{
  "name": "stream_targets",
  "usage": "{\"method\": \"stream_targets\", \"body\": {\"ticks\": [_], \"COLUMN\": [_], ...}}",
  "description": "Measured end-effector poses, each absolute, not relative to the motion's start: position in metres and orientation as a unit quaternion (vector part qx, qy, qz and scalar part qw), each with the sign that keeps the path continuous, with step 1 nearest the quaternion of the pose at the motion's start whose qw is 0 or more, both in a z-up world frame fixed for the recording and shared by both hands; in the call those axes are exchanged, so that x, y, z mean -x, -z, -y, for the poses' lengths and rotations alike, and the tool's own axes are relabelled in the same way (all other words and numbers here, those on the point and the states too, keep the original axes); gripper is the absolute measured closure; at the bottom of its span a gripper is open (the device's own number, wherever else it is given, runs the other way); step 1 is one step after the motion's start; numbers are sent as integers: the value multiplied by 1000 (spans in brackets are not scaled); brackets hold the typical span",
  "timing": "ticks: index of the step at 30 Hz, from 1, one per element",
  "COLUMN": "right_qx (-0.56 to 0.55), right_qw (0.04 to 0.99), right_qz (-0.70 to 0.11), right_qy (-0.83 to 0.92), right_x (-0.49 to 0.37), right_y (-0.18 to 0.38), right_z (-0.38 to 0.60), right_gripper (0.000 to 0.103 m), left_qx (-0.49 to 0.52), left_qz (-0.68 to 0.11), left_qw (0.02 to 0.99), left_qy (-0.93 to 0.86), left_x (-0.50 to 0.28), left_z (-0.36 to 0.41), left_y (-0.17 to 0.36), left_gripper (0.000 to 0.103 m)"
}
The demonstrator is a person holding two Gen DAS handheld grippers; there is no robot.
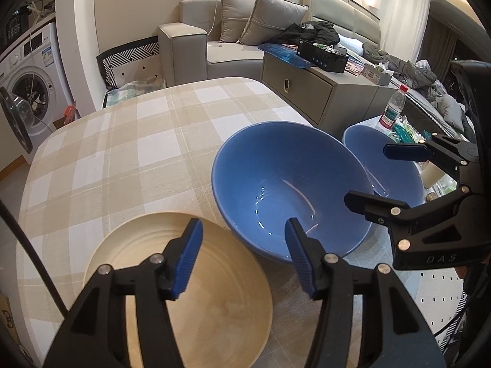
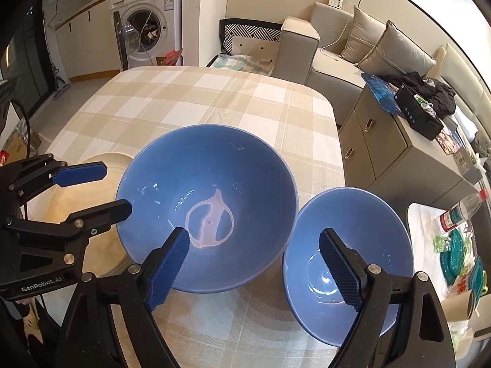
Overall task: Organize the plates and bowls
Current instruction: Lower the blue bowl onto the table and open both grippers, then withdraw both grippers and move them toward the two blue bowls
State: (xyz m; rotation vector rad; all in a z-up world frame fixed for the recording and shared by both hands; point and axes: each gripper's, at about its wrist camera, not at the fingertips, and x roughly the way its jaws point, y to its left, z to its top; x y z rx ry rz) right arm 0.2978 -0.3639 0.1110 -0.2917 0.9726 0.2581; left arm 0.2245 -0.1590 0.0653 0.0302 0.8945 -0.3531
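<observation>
A large blue bowl [image 1: 276, 178] [image 2: 199, 168] stands on the checked tablecloth, and its left side overlaps a cream plate [image 1: 199, 306] [image 2: 83, 202]. A smaller blue bowl [image 1: 396, 178] [image 2: 362, 224] sits just right of it, near the table's right edge. My left gripper [image 1: 243, 227] [image 2: 116, 187] is open over the large bowl's left rim and the plate, its pads pressing on nothing. My right gripper [image 2: 253, 233] [image 1: 366, 174] is wide open above the gap between the bowls, with one finger over each bowl's inside.
The table [image 2: 199, 98] stretches away behind the bowls. A grey cabinet [image 2: 399, 159] stands close on the right. A low side table there holds a water bottle [image 2: 460, 211] [image 1: 394, 107] and clutter. A sofa [image 1: 190, 40] and a washing machine [image 2: 147, 24] lie beyond.
</observation>
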Motion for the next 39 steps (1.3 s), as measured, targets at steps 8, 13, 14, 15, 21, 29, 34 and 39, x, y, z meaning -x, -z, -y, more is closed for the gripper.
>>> {"method": "stream_targets", "body": {"ticks": [8, 13, 14, 15, 21, 29, 34, 39], "right_qx": [76, 43, 37, 35, 19, -4, -17, -38], "right_qw": [883, 887, 887, 888, 897, 904, 906, 909], "right_qz": [-440, -432, -432, -431, -417, -410, -408, -406], "right_qy": [-143, -155, -156, -155, -148, -122, -107, -90], "right_x": [-292, -290, -290, -291, -286, -280, -272, -259], "right_y": [-125, -133, -134, -135, -144, -150, -150, -147], "right_z": [380, 391, 392, 394, 406, 435, 457, 484], "right_gripper": [6, 4, 4, 4, 3, 3, 3, 3], "left_qx": [16, 13, 14, 14, 12, 12, 9, 5], "left_qz": [-410, -402, -401, -400, -396, -389, -387, -385], "left_qw": [895, 898, 899, 899, 900, 903, 903, 903], "left_qy": [175, 176, 177, 177, 179, 181, 187, 193], "left_x": [-219, -217, -216, -217, -215, -213, -212, -212], "left_z": [153, 155, 156, 156, 159, 162, 170, 181], "left_y": [-74, -80, -82, -82, -87, -92, -95, -96], "left_gripper": [0, 0, 0, 0, 0, 0, 0, 0]}}
